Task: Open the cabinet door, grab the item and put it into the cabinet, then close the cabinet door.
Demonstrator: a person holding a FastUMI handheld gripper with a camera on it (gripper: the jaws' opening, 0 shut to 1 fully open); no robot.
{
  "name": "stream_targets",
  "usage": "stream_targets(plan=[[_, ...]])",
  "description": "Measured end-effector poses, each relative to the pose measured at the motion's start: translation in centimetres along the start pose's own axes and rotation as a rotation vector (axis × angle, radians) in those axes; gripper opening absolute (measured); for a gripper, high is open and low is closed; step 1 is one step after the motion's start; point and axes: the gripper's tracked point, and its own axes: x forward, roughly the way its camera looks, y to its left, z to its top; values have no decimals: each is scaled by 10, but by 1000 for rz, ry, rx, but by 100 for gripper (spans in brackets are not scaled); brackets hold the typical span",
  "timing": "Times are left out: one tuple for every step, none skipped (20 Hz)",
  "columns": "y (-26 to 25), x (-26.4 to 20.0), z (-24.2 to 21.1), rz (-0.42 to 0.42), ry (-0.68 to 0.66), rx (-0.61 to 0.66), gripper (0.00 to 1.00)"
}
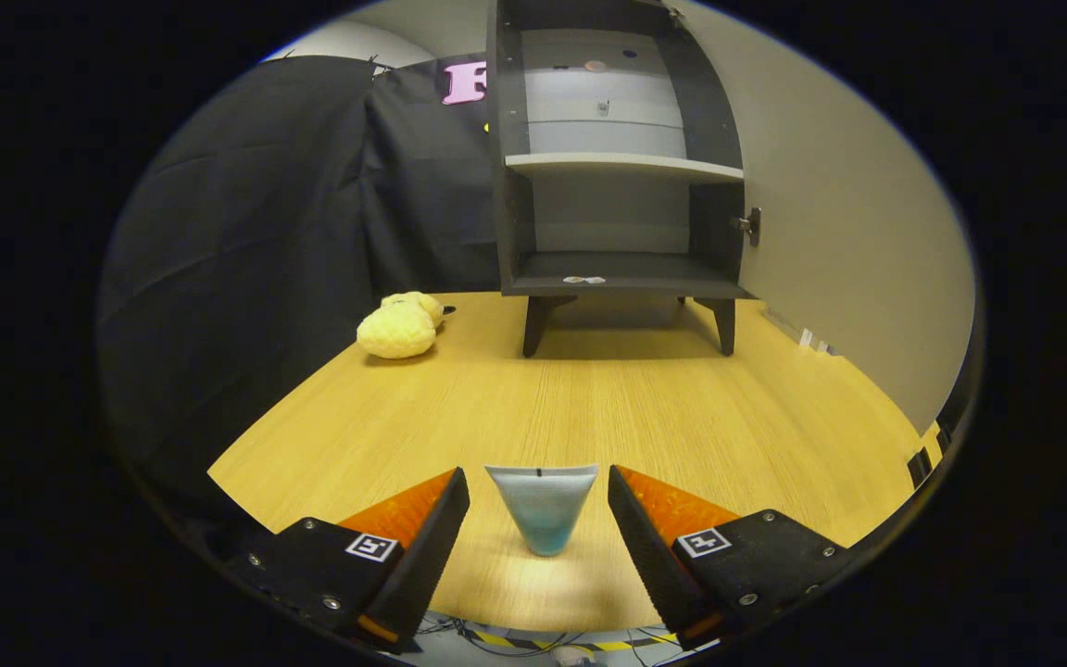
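One cup (543,508) stands between the spread hand-held gripper (539,500) fingers; one open cabinet (620,167) beyond.

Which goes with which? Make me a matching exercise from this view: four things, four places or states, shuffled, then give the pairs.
1. cup
2. yellow plush toy
3. cabinet
4. gripper

A. door open, shelves bare
B. between the fingers, untouched
C. on the table, left of the cabinet's legs
D. open around the cup

Pairs: 1-B, 2-C, 3-A, 4-D
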Motion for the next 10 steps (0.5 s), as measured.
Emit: stream_targets(plan=[[-1,0,-5,-8,21,1,94],[-1,-1,-9,-14,44,4,91],[-1,-2,-13,-15,64,9,90],[-1,-2,-17,-18,83,7,85],[-5,-5,-17,-34,96,-3,82],[-7,-4,-16,-40,89,-3,62],[-5,-1,-18,-27,101,-2,56],[-3,-3,-15,-14,100,-1,50],[-4,-4,-11,-9,97,-9,50],[-6,-4,-7,-7,89,-17,50]])
